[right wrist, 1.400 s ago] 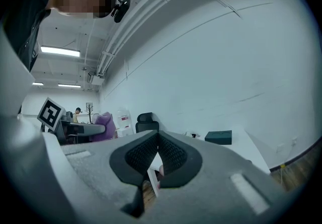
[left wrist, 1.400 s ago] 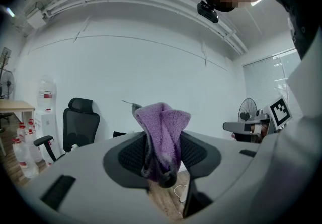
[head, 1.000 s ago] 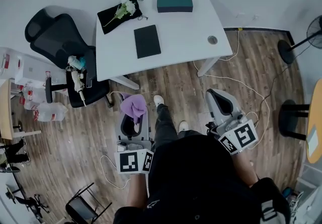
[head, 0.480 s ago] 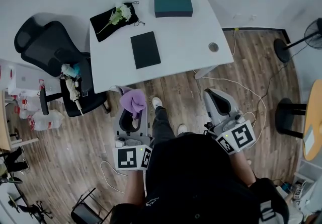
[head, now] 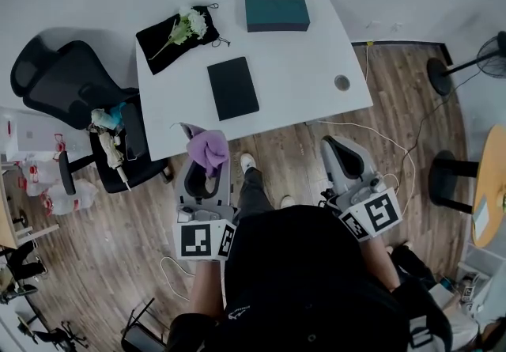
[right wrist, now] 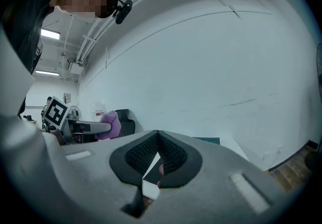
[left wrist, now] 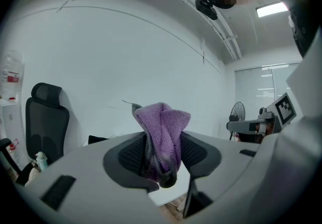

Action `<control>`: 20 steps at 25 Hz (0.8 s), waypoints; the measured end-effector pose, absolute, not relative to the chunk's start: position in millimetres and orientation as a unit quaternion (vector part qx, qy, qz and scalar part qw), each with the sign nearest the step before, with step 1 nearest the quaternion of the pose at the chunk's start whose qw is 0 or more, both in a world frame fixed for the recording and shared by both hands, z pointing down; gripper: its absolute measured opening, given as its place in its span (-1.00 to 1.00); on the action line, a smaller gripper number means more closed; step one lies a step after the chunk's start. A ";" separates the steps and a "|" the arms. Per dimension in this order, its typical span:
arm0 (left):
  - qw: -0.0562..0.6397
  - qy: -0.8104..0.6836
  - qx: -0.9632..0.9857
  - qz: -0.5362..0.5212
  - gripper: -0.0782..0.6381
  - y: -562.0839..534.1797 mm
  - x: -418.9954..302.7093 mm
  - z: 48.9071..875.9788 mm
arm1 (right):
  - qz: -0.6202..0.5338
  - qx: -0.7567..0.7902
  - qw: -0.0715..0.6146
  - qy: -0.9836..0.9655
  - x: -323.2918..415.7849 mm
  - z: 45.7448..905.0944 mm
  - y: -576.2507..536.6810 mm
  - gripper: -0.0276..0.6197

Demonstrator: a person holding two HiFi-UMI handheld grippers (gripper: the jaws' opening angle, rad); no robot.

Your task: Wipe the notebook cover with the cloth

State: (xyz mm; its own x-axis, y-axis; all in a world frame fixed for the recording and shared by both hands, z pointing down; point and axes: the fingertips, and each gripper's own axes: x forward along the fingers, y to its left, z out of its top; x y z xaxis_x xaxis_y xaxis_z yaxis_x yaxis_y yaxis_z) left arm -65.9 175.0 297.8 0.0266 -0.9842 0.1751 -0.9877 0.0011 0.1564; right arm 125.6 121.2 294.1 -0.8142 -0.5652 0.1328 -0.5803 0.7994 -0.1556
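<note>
Notebook: dark cover, shut, lying flat on the white table, near the table's middle and slightly askew. Nothing rests on it. It sits at my 12 o'clock, just left of centre, and neither tool touches it.

Cloth: purple terry, bunched into an upright tuft. It is pinched in my left gripper, whose jaws are closed onto its lower folds, and the loose end stands up above the pads. In the head view the tuft shows at the table's near edge, at 6 o'clock from the notebook and apart from it.

Right gripper: the jaws are drawn together and meet at the tips, with nothing between them. Only a thin wedge of table and notebook shows behind the pads. I hold it at about 4 o'clock from the notebook, over the floor and off the table.

On the table:
- A teal box lies at 1 o'clock from the notebook, toward the far edge.
- A black mat lies at 10 o'clock, with white flowers on it.
- A round cable port is set into the tabletop at 3 o'clock.

Around the table:
- A black office chair stands at 9 o'clock, with clutter on its seat that I cannot make out.
- The wood floor has a pale cable trailing across it at 4 o'clock.
- A floor fan stands at the far right, at 3 o'clock.
</note>
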 end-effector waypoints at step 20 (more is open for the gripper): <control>0.142 -0.638 0.757 0.017 -0.28 74.8 -145.3 316.3 | 0.089 0.337 0.039 -0.937 18.7 296.2 37.9 -0.90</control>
